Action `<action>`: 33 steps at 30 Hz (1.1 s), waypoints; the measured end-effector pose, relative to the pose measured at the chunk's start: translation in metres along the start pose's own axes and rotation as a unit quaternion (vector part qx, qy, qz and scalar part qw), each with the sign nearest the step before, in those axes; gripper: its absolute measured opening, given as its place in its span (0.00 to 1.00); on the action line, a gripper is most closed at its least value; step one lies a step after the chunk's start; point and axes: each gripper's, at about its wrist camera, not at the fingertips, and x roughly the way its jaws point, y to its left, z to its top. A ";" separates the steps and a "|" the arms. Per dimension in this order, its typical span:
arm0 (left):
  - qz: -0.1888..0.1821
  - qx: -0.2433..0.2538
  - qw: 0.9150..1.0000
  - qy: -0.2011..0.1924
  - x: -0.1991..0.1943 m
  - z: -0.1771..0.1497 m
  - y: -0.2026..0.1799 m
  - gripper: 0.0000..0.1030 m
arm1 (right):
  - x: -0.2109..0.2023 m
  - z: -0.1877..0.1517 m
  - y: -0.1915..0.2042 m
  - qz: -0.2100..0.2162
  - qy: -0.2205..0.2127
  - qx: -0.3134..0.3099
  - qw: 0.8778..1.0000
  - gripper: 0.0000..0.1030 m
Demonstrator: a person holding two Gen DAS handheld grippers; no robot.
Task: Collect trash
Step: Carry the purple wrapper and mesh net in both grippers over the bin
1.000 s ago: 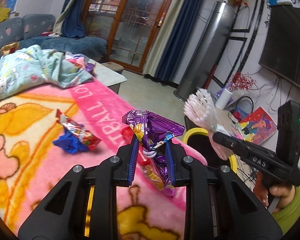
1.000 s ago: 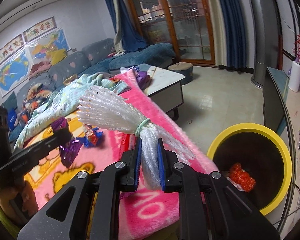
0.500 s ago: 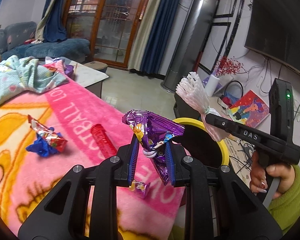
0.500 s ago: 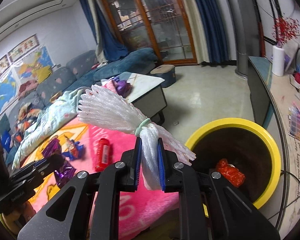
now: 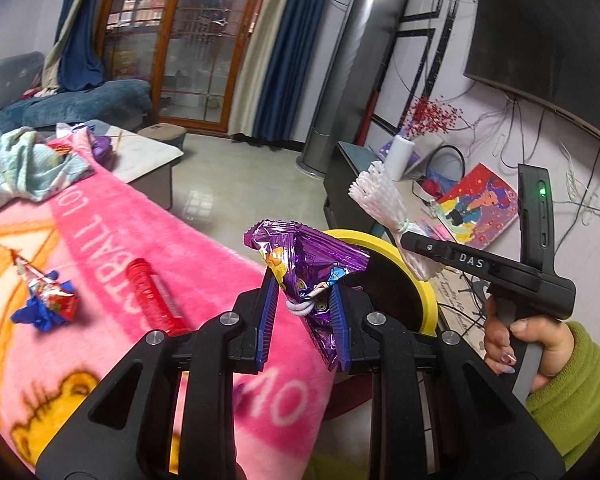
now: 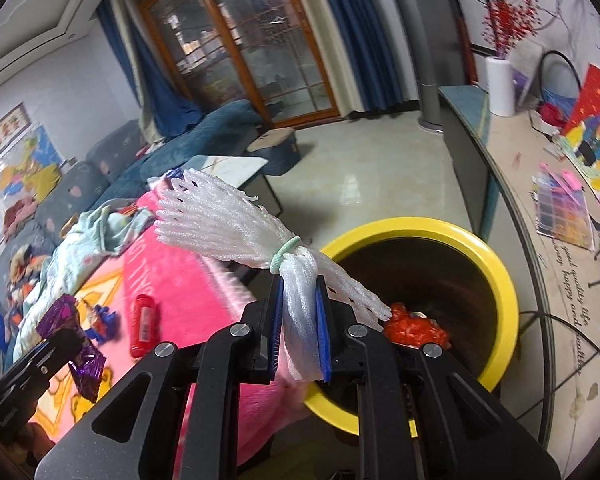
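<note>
My left gripper [image 5: 303,322] clamps the purple wrapper [image 5: 306,258], my right gripper [image 6: 299,330] the foam netting [image 6: 236,226]; released short of the yellow bin [image 6: 496,268], either lands on the pink blanket [image 5: 112,232].

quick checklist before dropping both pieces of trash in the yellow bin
1. Right gripper shut on white foam net: ok.
2. Left gripper shut on purple snack wrapper: ok.
3. Foam net over the yellow bin opening: ok, its lower end hangs above the rim.
4. Purple snack wrapper over the bin: cannot tell, it appears at the near rim.
5. Room in the bin: ok, only some orange trash at the bottom.
6. Trash left on the pink blanket: not ok, red tube and crumpled wrapper remain.
</note>
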 end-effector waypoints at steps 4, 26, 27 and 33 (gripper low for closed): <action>-0.009 0.016 1.000 0.006 0.012 0.000 -0.014 0.18 | 0.003 -0.001 -0.020 -0.014 0.004 0.018 1.000 0.14; -0.043 0.066 0.995 0.054 0.093 -0.004 -0.060 0.18 | 0.023 -0.011 -0.095 -0.048 0.033 0.102 0.993 0.17; -0.043 0.066 0.995 0.057 0.097 -0.003 -0.060 0.18 | 0.024 -0.011 -0.097 -0.049 0.034 0.106 0.993 0.17; -0.040 0.053 0.995 0.076 0.122 -0.004 -0.054 0.18 | 0.030 -0.016 -0.115 -0.057 0.041 0.132 0.989 0.21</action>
